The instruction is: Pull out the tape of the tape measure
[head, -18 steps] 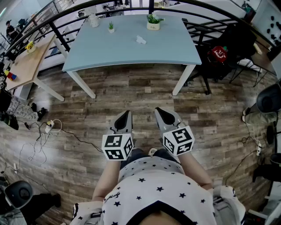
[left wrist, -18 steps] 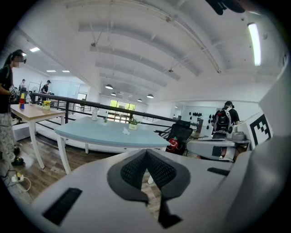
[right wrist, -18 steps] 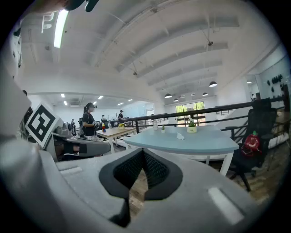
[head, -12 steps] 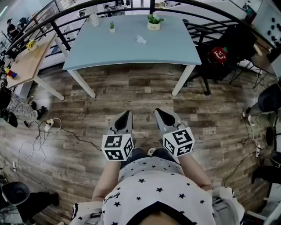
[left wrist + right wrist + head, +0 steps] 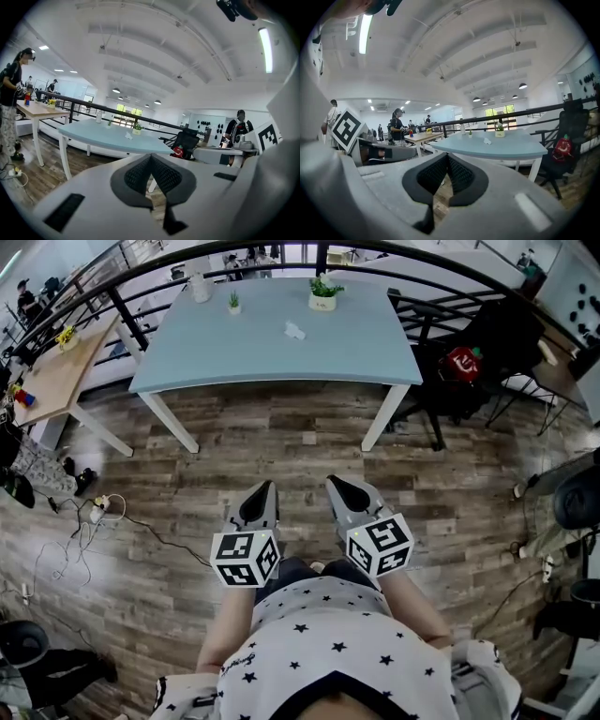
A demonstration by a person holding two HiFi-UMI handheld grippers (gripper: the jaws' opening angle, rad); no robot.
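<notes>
The left gripper (image 5: 263, 493) and the right gripper (image 5: 340, 489) both have their jaws closed together, with nothing between them. Well ahead of both, on the table (image 5: 234, 343), lies a small white thing (image 5: 294, 330). It is too small to tell if it is the tape measure.

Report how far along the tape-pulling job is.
Done: nothing visible. In hand: nothing; the left claw and right claw are both shut and empty, held over the floor short of the blue table. Left: everything; no tape measure can be made out, and the small white thing on the table is too small to identify.
</notes>
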